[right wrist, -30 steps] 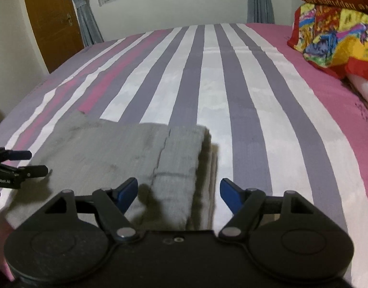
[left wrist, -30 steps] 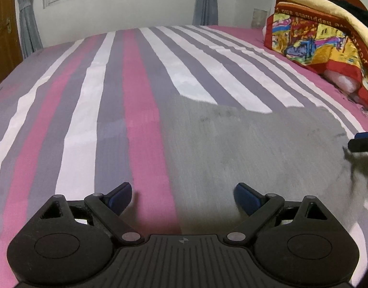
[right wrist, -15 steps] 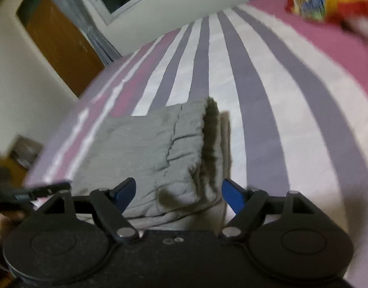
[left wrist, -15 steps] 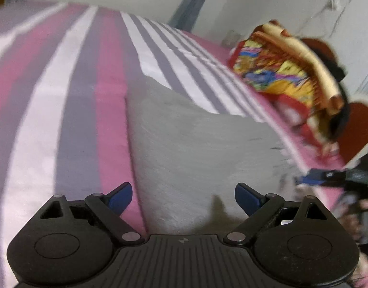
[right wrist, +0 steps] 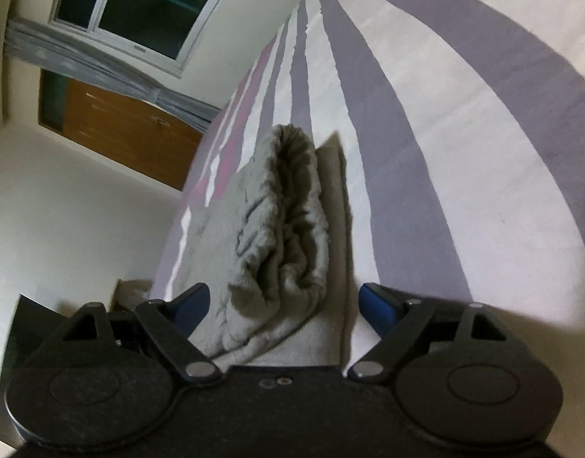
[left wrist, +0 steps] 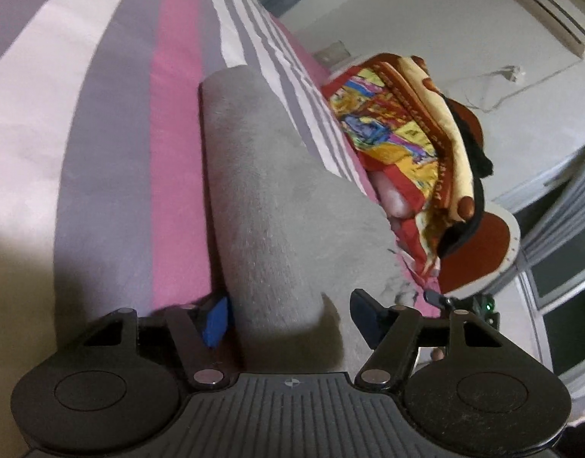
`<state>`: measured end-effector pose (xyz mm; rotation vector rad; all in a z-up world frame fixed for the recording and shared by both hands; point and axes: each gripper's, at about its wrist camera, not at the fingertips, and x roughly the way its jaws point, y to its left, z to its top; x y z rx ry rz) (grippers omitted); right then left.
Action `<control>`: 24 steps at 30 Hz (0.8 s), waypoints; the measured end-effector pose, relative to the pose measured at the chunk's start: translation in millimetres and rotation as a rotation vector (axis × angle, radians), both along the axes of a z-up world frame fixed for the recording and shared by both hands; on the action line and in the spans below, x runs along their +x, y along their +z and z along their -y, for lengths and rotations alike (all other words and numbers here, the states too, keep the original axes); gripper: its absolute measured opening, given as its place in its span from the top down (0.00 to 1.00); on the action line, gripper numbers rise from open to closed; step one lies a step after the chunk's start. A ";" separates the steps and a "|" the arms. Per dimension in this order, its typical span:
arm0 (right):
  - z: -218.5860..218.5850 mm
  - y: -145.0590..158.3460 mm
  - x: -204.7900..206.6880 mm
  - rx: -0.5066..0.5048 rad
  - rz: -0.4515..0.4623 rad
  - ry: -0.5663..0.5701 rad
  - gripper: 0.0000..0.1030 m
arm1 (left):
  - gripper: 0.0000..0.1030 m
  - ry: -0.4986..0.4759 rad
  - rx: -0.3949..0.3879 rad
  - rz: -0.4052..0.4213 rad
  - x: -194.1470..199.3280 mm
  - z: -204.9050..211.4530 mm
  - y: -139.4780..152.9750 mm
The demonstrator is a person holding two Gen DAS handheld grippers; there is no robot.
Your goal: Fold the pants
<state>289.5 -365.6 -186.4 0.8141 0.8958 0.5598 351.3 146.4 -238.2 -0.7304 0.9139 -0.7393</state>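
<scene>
I have the grey pants [left wrist: 269,206] lying partly folded on the striped bed sheet [left wrist: 113,122], and both tools are straddling them from opposite ends. From my left gripper [left wrist: 288,318] the cloth runs straight ahead as a long rounded fold, its long axis in line with the fingers, and the near end sits between the wide-spread jaws, against the left blue pad; nothing is pinched yet. My right gripper [right wrist: 281,305] is equally spread, with the bunched, wrinkled end of the pants [right wrist: 288,221] rising between its pads, a flat layer lying under it on the sheet. Neither side looks nearer than the other; I judge either could pinch its end where it is. Around that: a bright patterned blanket [left wrist: 407,133] heaped just beyond the pants in the left view, an air conditioner [left wrist: 548,4] on the wall, and a dark window [right wrist: 140,11], grey curtain [right wrist: 102,68] and wooden door [right wrist: 121,133] in the right view.
</scene>
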 end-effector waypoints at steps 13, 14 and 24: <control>-31.0 34.6 -2.2 -0.159 0.173 0.053 0.55 | 0.34 0.027 0.034 0.039 -0.5 5.1 7.7; -30.5 36.6 0.3 -0.154 0.180 0.050 0.57 | 0.34 0.028 0.041 0.042 -1.0 5.8 8.3; -40.8 49.2 -1.4 -0.348 0.204 0.023 0.91 | 0.34 0.045 0.055 0.039 -7.9 6.4 12.3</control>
